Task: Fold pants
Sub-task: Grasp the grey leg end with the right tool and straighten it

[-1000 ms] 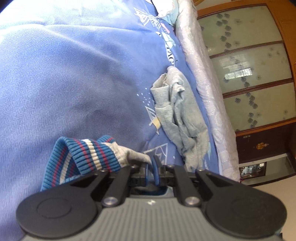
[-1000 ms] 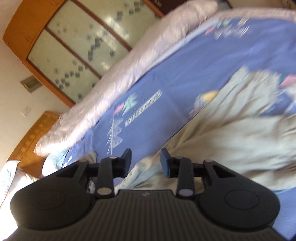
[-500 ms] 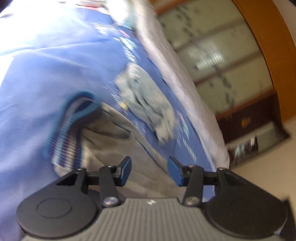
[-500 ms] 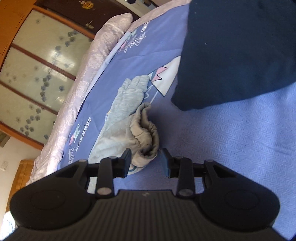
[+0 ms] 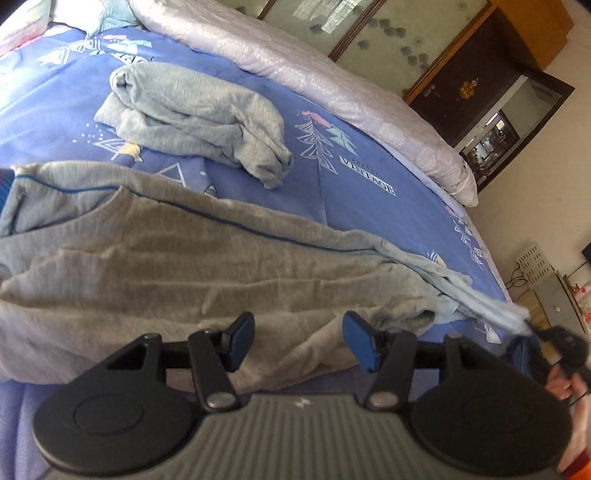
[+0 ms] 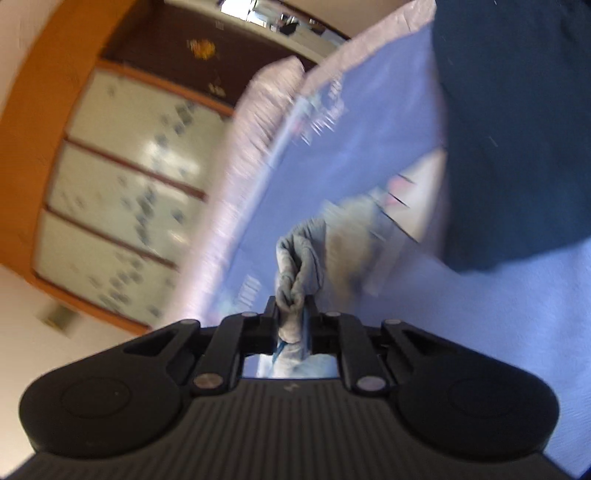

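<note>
Grey pants [image 5: 184,266] lie stretched across the blue bed cover [image 5: 351,206], their striped waistband [image 5: 3,184] at the far left edge. My left gripper [image 5: 299,339] hovers over the near side of the pants. Its jaws are opening and the pads press on nothing. My right gripper [image 6: 291,314] is closing on the bunched leg end of the pants [image 6: 295,266], and grey cloth fills the gap between its pads. In the left wrist view the right gripper [image 5: 532,332] sits at the far right, with the leg end pulled out to it.
A second crumpled grey garment [image 5: 199,118] lies further back on the bed. A lilac quilt [image 5: 332,85] runs along the far side, in front of a wooden wardrobe [image 5: 388,33] with glass doors. A dark blue cloth [image 6: 517,129] hangs at the right. A person's hand [image 5: 565,387] shows beside the bed's right edge.
My left gripper let go of the striped waistband, opened and drew back along the pants. My right gripper moved to the leg end and closed on it. Both views rolled.
</note>
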Motion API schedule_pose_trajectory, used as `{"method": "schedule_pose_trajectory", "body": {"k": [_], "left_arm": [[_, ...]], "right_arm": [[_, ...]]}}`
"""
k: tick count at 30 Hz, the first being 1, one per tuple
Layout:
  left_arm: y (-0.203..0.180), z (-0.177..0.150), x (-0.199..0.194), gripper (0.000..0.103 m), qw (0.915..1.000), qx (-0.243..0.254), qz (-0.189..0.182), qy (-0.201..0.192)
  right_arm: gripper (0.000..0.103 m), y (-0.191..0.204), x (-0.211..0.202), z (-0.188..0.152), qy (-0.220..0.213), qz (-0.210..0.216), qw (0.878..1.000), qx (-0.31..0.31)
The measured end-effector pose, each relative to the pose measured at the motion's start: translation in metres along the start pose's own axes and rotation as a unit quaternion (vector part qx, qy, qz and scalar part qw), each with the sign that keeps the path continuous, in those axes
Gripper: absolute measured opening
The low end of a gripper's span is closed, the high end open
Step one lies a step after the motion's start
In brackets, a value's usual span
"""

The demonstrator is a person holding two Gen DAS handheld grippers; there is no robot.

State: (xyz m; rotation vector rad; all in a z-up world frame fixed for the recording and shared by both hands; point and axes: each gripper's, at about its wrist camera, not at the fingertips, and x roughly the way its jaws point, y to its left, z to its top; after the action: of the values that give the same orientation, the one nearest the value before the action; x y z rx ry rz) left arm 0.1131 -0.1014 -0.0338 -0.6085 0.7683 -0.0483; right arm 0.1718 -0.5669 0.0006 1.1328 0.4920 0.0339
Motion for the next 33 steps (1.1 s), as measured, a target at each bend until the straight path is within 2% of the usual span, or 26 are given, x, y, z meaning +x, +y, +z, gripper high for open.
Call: {"method": "schedule_pose_trajectory", "body": {"k": [3, 6, 8, 11, 12, 13, 14, 15, 16, 19, 23, 27, 30, 33], "left_arm": [[0.006, -0.002, 0.003, 0.054, 0.9999, -0.01, -0.003, 0.007], [0.012, -0.005, 0.006, 0.055, 0.9995, -0.028, -0.003, 0.012], [0.017, -0.006, 0.007, 0.055, 0.9991, -0.039, -0.005, 0.016], [0.021, -0.007, 0.008, 0.055, 0.9988, -0.044, -0.003, 0.02], [0.021, -0.006, 0.009, 0.055, 0.9988, -0.044, -0.004, 0.02], [0.021, -0.004, 0.009, 0.055, 0.9988, -0.045, -0.003, 0.02], [0.022, -0.003, 0.009, 0.055, 0.9988, -0.046, -0.002, 0.019], [0.022, -0.001, 0.009, 0.055, 0.9987, -0.047, -0.001, 0.018], [0.023, 0.0, 0.007, 0.056, 0.9988, -0.046, -0.001, 0.016], [0.022, 0.003, 0.004, 0.059, 0.9993, -0.037, 0.0, 0.007], [0.015, 0.002, 0.007, 0.059, 1.0, -0.01, 0.002, 0.001], [0.0, -0.004, 0.014, 0.062, 0.9994, 0.032, 0.015, 0.0], [-0.006, -0.008, 0.019, 0.063, 0.9984, 0.05, 0.024, 0.004], [-0.007, -0.009, 0.02, 0.063, 0.9977, 0.06, 0.032, 0.005]], "right_arm": [[0.013, 0.025, -0.001, 0.019, -0.031, 0.037, 0.998, 0.051], [0.013, 0.045, 0.021, 0.032, -0.051, 0.042, 0.994, 0.09], [0.012, 0.054, 0.049, 0.034, -0.062, 0.016, 0.993, 0.102], [0.014, 0.053, 0.102, 0.035, -0.066, -0.057, 0.99, 0.109], [0.021, 0.051, 0.121, 0.033, -0.062, -0.079, 0.991, 0.094], [0.031, 0.051, 0.143, 0.032, -0.049, -0.096, 0.992, 0.059], [0.038, 0.05, 0.161, 0.031, -0.029, -0.103, 0.994, 0.018], [0.039, 0.045, 0.171, 0.028, -0.012, -0.109, 0.994, -0.01], [0.039, 0.04, 0.171, 0.026, -0.015, -0.113, 0.993, -0.017], [0.039, 0.029, 0.148, 0.028, -0.03, -0.073, 0.995, -0.06], [0.039, 0.018, 0.127, 0.031, -0.009, -0.083, 0.986, -0.147], [0.039, 0.013, 0.143, 0.032, 0.019, -0.096, 0.982, -0.163], [0.039, 0.012, 0.166, 0.029, 0.023, -0.109, 0.982, -0.154], [0.038, 0.018, 0.183, 0.02, 0.02, -0.131, 0.974, -0.183]]}}
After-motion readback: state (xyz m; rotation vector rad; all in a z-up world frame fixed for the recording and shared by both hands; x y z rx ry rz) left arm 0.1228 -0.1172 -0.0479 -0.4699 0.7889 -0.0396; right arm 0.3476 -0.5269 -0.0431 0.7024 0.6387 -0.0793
